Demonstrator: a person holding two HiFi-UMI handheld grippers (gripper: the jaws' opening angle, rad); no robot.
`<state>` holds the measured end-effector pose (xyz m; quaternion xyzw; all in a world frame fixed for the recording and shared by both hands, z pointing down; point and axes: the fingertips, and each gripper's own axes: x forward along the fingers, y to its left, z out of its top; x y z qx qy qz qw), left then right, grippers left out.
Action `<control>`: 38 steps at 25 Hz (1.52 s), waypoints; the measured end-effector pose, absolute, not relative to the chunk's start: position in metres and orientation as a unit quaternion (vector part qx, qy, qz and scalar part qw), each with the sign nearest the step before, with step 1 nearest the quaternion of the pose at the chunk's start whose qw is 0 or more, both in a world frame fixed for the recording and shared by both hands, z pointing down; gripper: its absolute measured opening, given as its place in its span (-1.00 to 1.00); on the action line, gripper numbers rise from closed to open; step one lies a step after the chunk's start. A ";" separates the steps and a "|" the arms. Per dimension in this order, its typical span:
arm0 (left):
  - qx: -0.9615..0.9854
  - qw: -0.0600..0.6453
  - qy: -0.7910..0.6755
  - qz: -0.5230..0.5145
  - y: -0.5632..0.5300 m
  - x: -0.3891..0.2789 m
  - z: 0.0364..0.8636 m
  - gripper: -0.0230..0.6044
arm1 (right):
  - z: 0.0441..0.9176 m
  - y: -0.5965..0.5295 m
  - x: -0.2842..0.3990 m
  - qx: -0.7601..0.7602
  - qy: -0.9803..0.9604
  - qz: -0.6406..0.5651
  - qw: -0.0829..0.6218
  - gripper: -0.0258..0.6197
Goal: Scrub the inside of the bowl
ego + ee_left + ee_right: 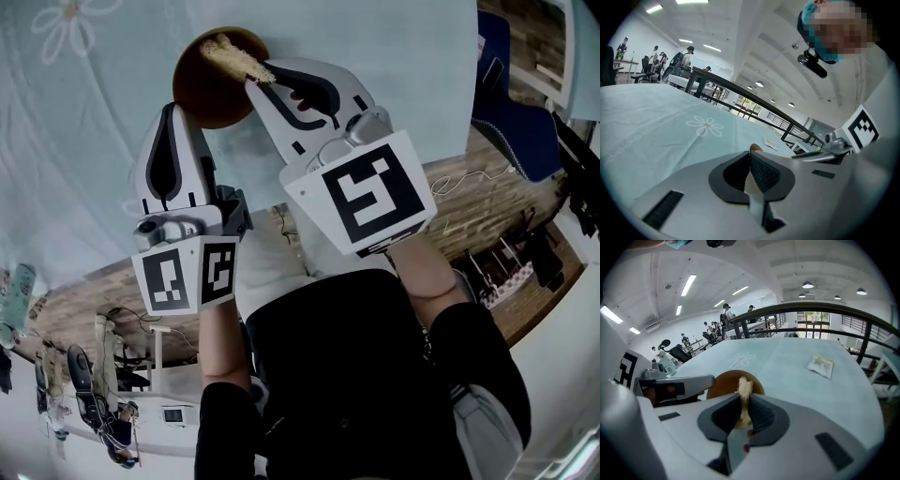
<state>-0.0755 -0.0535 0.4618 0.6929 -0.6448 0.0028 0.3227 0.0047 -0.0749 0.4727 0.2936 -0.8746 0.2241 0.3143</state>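
A brown bowl [208, 86] stands on the pale blue tablecloth [94, 141] at the far side. My right gripper [255, 82] is shut on a yellowish fibrous scrubber [239, 58], which reaches over the rim into the bowl. In the right gripper view the scrubber [744, 389] sticks out past the fingertips above the bowl [721, 384]. My left gripper [175, 108] is at the bowl's near-left edge, jaws together. In the left gripper view only a brown sliver of the bowl's rim [756, 148] shows at the tips of the left gripper [753, 153].
A small white packet [820, 365] lies on the cloth to the right of the bowl. A flower print [707, 125] marks the cloth on the left. The table's near edge runs just in front of my body; a blue chair [511, 112] stands to the right.
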 end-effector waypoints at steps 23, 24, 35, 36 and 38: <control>0.701 0.301 -0.646 0.024 -0.055 -0.073 0.460 -0.88 | 0.463 -0.058 0.006 0.190 -0.895 0.124 0.384 -0.77; 0.704 0.298 -0.644 0.025 -0.055 -0.073 0.460 -0.88 | 0.461 -0.062 0.005 0.198 -0.895 0.115 0.382 -0.77; 0.706 0.292 -0.644 0.025 -0.055 -0.073 0.460 -0.88 | 0.478 -0.046 0.001 0.192 -0.875 0.084 0.437 -0.77; 0.705 0.293 -0.646 0.023 -0.055 -0.073 0.460 -0.88 | 0.478 -0.042 -0.002 0.191 -0.879 0.101 0.426 -0.77; 0.701 0.293 -0.649 0.019 -0.054 -0.074 0.460 -0.87 | 0.474 -0.039 -0.010 0.195 -0.888 0.155 0.386 -0.77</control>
